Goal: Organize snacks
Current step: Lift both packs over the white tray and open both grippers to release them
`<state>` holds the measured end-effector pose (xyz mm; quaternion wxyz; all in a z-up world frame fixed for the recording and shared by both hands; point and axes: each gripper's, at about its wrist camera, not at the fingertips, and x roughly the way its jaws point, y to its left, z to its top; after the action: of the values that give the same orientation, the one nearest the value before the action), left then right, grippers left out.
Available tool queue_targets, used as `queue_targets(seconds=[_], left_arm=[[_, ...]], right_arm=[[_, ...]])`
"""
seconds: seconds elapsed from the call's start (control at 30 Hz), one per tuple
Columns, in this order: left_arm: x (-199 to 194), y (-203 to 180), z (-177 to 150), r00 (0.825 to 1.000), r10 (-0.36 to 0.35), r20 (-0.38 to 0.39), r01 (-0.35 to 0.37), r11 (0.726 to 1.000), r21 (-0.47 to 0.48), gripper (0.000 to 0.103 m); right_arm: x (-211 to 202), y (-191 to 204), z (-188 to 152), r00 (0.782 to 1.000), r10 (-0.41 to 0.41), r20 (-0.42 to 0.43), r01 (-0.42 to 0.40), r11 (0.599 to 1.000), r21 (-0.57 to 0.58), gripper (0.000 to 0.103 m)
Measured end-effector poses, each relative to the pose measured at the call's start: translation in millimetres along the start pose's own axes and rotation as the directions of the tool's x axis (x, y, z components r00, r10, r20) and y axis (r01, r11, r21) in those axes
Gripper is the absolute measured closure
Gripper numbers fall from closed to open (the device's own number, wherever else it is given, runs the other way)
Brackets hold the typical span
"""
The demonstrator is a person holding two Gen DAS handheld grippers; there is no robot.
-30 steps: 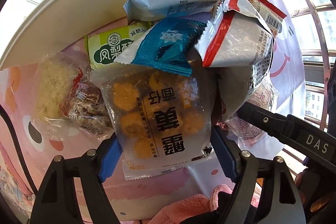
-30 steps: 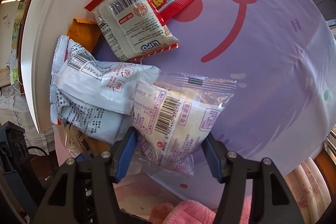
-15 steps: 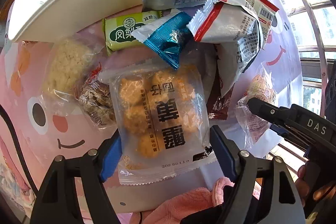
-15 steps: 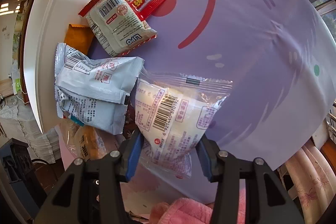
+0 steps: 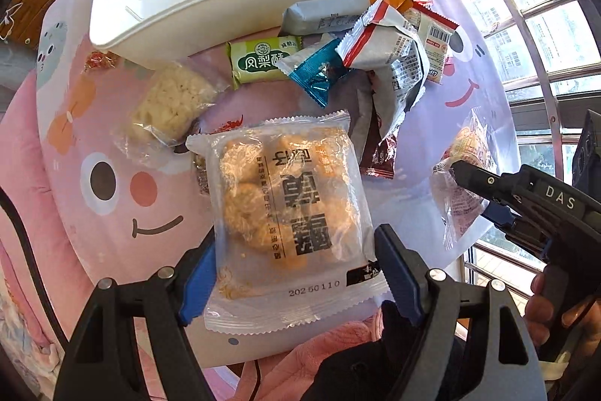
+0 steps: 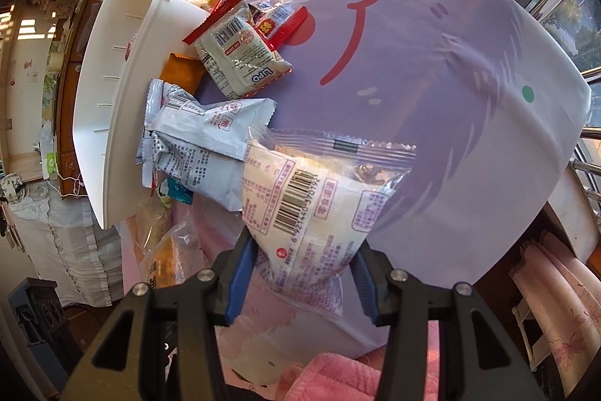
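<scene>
With both fingers clenched on packets, left gripper (image 5: 295, 273) on the cookie pack (image 5: 285, 202), right gripper (image 6: 304, 273) on the barcode packet (image 6: 319, 209), both hang clear for the white bin (image 5: 157, 21) at 12 o'clock.

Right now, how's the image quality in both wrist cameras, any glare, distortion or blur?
Left wrist view: the window at upper right is blown out, and glare washes the clear cookie packet; fisheye bends the white tray. Right wrist view: sharp, barcode readable on the white packet, low sun from the top windows, corners black, tablecloth bulging.
</scene>
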<state>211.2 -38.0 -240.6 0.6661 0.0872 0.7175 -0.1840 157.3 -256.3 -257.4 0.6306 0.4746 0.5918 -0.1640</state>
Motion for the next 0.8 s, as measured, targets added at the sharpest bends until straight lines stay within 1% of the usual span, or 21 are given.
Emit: queue_targets(seconds=[0.17, 0.3, 0.4, 0.5, 0.63, 0.8], left_arm=[[-33.0, 5.8, -11.6, 0.999, 0.005, 0.048, -0.006, 1.0, 0.013, 0.026], [-53.7, 11.0, -11.8, 0.998, -0.002, 0.065, 0.002, 1.0, -0.001, 0.026], [-76.3, 19.5, -10.7, 0.996, -0.009, 0.092, 0.009, 1.0, -0.006, 0.026], [-95.4, 19.5, -4.9, 0.991, -0.017, 0.131, 0.017, 1.0, 0.001, 0.026], [-118.2, 23.8, 4.3, 0.984, -0.02, 0.179, 0.019, 1.0, 0.006, 0.026], [-140.2, 29.7, 22.2, 0.976, -0.024, 0.218, 0.027, 1.0, -0.013, 0.026]], right_arm=[[-16.5, 9.7, -6.0, 0.999, 0.03, 0.031, -0.029, 0.999, -0.026, 0.054], [-28.1, 22.6, -9.1, 0.997, 0.053, 0.054, -0.05, 0.997, -0.058, 0.054], [-37.7, 30.1, -7.8, 0.996, 0.064, 0.069, -0.058, 0.995, -0.084, 0.054], [-50.9, 33.8, -1.8, 0.994, 0.079, 0.078, -0.07, 0.991, -0.113, 0.054], [-59.6, 52.0, 2.3, 0.991, 0.096, 0.088, -0.081, 0.984, -0.16, 0.054], [-64.3, 78.0, 11.9, 0.99, 0.101, 0.101, -0.077, 0.973, -0.218, 0.054]])
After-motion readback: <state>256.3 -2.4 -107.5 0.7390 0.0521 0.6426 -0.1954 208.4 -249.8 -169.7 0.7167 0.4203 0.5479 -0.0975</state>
